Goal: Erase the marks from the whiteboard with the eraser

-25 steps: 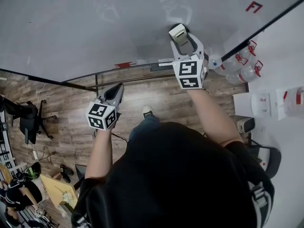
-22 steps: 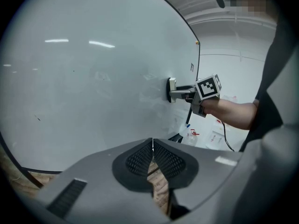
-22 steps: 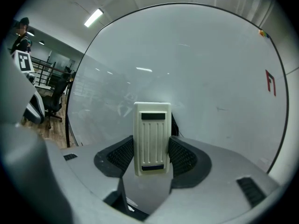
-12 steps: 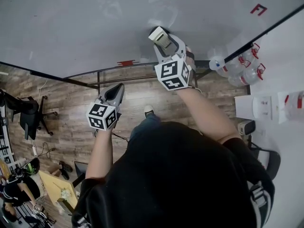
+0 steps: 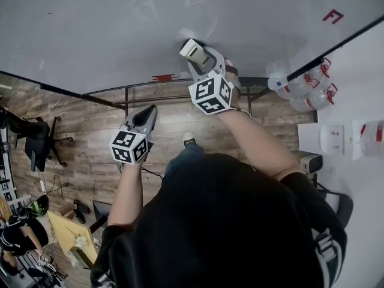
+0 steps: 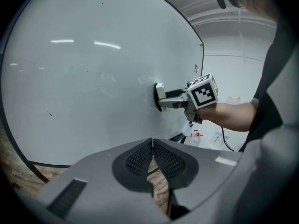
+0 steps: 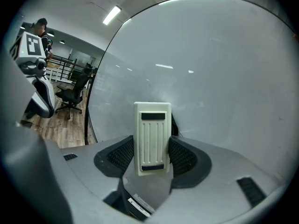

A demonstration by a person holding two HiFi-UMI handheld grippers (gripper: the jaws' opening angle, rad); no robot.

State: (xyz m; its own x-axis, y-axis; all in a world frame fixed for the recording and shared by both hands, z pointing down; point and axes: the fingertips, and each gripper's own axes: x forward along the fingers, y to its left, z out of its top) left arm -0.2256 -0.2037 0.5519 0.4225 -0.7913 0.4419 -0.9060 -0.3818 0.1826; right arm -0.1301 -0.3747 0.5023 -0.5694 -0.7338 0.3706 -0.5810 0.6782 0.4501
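My right gripper (image 5: pixel 193 51) is shut on the cream eraser (image 7: pixel 152 138) and presses its dark felt face flat against the whiteboard (image 5: pixel 108 23). The eraser (image 5: pixel 192 50) shows at the board's lower middle in the head view, and the eraser (image 6: pixel 159 96) is on the board in the left gripper view too. A red mark (image 5: pixel 333 16) sits at the board's far right. My left gripper (image 5: pixel 146 117) hangs lower, away from the board, jaws together and empty; its pads (image 6: pixel 140 160) meet in the left gripper view.
A black tray rail (image 5: pixel 180 84) runs under the board, with a red marker (image 5: pixel 162 77) on it. Water jugs (image 5: pixel 303 95) stand on the floor at right. An office chair (image 5: pixel 36 146) is at far left on the wood floor.
My right gripper slid the eraser leftward along the board. The left gripper has stayed where it was.
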